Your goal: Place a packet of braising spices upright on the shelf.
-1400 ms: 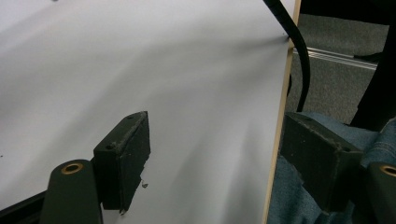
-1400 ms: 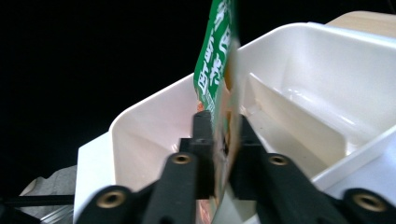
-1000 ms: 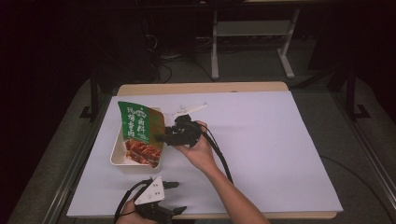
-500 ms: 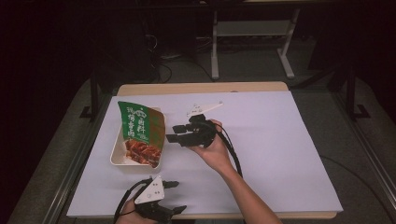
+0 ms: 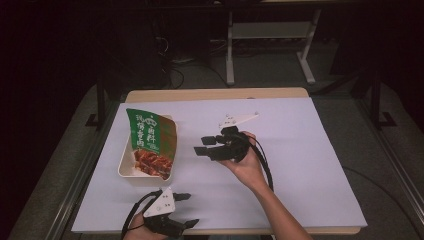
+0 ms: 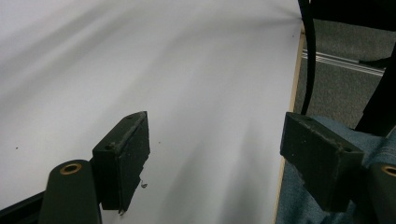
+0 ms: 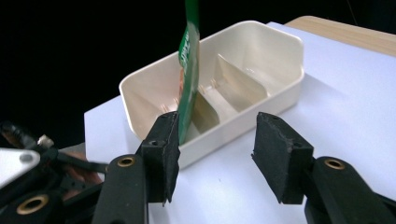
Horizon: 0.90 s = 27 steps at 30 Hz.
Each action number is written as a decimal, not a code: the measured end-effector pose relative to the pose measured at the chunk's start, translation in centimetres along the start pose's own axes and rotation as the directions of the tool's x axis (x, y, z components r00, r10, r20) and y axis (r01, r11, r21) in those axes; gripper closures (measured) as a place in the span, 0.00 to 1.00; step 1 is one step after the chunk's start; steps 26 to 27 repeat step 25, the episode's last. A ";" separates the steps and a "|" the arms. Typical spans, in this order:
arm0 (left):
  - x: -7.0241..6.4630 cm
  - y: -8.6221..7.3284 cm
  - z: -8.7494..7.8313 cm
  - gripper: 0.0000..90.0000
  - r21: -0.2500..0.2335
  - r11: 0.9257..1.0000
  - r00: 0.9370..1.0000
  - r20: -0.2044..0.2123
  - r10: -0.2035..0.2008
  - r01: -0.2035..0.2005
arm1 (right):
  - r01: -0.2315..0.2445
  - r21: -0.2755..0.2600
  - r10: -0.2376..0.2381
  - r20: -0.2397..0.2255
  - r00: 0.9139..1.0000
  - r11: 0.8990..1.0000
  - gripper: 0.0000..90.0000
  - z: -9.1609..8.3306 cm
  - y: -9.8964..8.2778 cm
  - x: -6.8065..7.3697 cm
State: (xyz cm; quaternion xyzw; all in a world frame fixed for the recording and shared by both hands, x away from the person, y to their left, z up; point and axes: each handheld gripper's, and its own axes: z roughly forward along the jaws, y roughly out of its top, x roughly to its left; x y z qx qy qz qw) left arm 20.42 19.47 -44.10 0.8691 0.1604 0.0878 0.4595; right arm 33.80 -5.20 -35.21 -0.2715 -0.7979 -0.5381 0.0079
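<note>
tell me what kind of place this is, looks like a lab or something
Probably a lab or recording setup: a table covered in plain white sheeting, loose cables on the floor, a metal stand behind, dark surroundings.

right gripper drawn back from green packet, fingers opening, empty

packet: green top with white characters, red-brown food picture below
tray: cream, plain
sheet: pale lilac-white, plain
table: light wood edge
right gripper: black, white top plate
left gripper: black, white plate
</note>
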 end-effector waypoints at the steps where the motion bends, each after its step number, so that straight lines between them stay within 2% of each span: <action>1: 0.0 0.0 0.0 0.26 0.001 1.000 1.000 -0.001 0.000 0.000 | -0.002 0.001 0.002 0.004 1.000 1.000 0.54 -0.3 -0.2 -0.1; 3: 0.1 0.0 0.0 0.26 0.000 1.000 1.000 -0.004 0.008 -0.008 | -0.009 0.002 0.009 0.010 1.000 1.000 0.54 -0.9 -0.7 -0.2; 14: 0.2 0.0 -0.2 0.26 0.002 1.000 1.000 -0.008 -0.005 0.005 | -0.034 0.026 0.032 0.047 0.998 0.999 0.52 -3.7 -3.5 -0.7; 17: 0.2 0.0 -0.1 0.26 -0.011 1.000 1.000 -0.012 -0.014 0.014 | -0.042 0.031 0.041 0.049 0.998 0.999 0.51 -4.3 -4.3 -0.7; 18: 0.3 0.0 -0.2 0.26 -0.003 1.000 1.000 -0.013 -0.004 0.004 | -0.049 0.038 0.047 0.052 0.997 0.998 0.51 -4.5 -4.7 -0.7; 25: 0.2 -0.1 -0.1 0.26 -0.007 1.000 1.000 -0.009 -0.015 0.015 | -0.053 0.041 0.050 0.070 0.996 0.998 0.46 -5.7 -7.2 -0.1; 27: 0.2 -0.1 -0.1 0.26 -0.007 1.000 1.000 -0.009 -0.015 0.015 | -0.053 0.041 0.050 0.070 0.996 0.998 0.46 -5.7 -7.2 -0.1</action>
